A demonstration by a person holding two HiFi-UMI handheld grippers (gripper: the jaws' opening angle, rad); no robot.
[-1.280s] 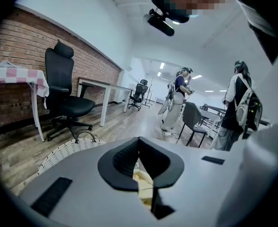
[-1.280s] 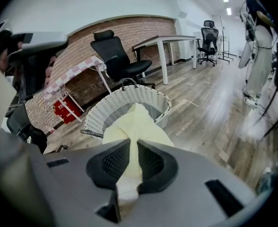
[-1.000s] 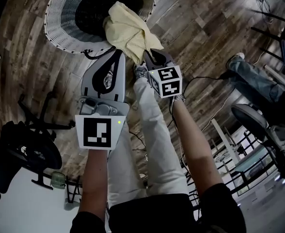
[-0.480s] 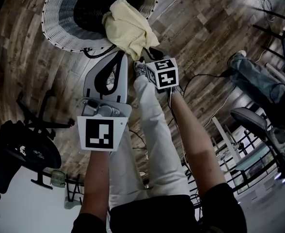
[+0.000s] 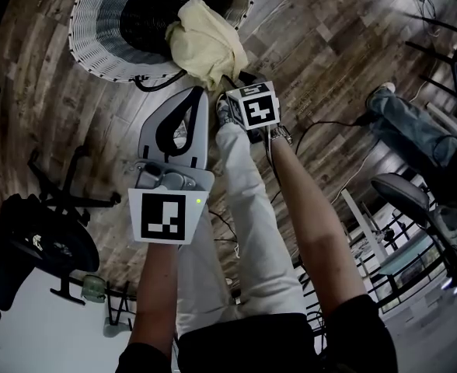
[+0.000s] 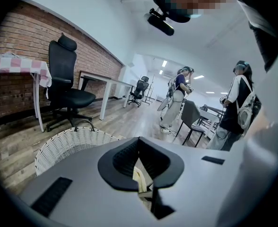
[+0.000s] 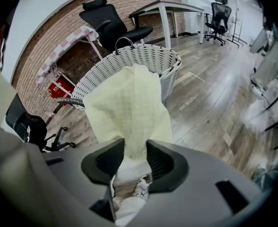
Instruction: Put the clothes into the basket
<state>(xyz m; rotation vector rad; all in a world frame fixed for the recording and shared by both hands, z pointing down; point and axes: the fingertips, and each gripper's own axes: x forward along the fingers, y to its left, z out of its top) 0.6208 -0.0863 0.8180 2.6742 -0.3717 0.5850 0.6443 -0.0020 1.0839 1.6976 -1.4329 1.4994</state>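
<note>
One basket (image 5: 88, 33) stands wide-mouthed on the wood floor (image 5: 322, 37), and the floor around it is open. A chair (image 5: 46, 239) at lower left and another person's leg (image 5: 407, 123) at far right are both well apart from it.

One yellow cloth (image 5: 205, 45) lies draped over the near rim, part inside the basket and part hanging outside toward the right gripper (image 5: 230, 85). The step in hand looks like the release. The right fingers have just been opening and stand loosely apart, with the cloth's tail between them but not pinched. The left gripper (image 5: 197, 93) hangs just beside, its fingers closed together on nothing.

Next, I judge, the hanging tail needs lifting or nudging over the rim, or the cloth may slide back out. The rim is the only edge likely to snag it.
</note>
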